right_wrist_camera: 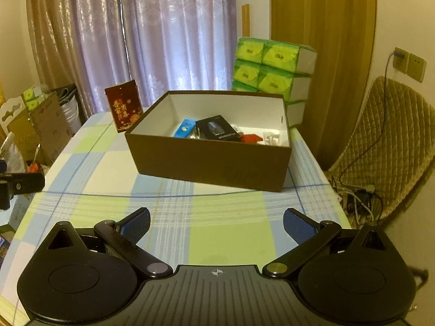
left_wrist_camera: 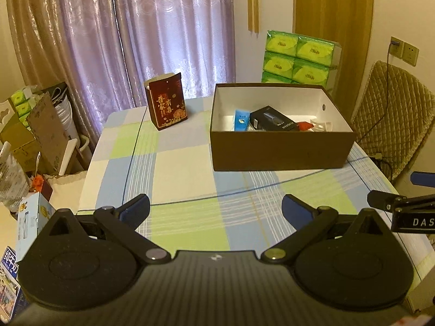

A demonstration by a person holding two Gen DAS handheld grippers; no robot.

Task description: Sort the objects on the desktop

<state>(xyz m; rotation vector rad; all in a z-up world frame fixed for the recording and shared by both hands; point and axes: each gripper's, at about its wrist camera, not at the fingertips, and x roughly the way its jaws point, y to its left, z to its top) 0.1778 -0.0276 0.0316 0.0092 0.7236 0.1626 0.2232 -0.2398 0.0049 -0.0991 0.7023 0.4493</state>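
Observation:
A brown open box (left_wrist_camera: 280, 149) (right_wrist_camera: 212, 163) stands on the checked tablecloth. Inside lie a blue packet (left_wrist_camera: 241, 119) (right_wrist_camera: 185, 128), a black carton (left_wrist_camera: 272, 121) (right_wrist_camera: 217, 128), a red item (left_wrist_camera: 305, 125) (right_wrist_camera: 251, 137) and a clear white piece (left_wrist_camera: 323, 125) (right_wrist_camera: 272, 138). A dark red carton (left_wrist_camera: 167, 104) (right_wrist_camera: 123, 107) stands upright to the box's left, near the far table edge. My left gripper (left_wrist_camera: 216, 209) is open and empty over the near cloth. My right gripper (right_wrist_camera: 216, 224) is open and empty too, nearer the box's front wall.
Green tissue packs (left_wrist_camera: 299, 59) (right_wrist_camera: 272, 68) are stacked behind the box. Cardboard boxes and bags (left_wrist_camera: 35, 135) crowd the floor to the left. A padded chair (right_wrist_camera: 386, 141) with cables under it stands right of the table. Curtains hang behind. The other gripper's tip shows at each view's side edge.

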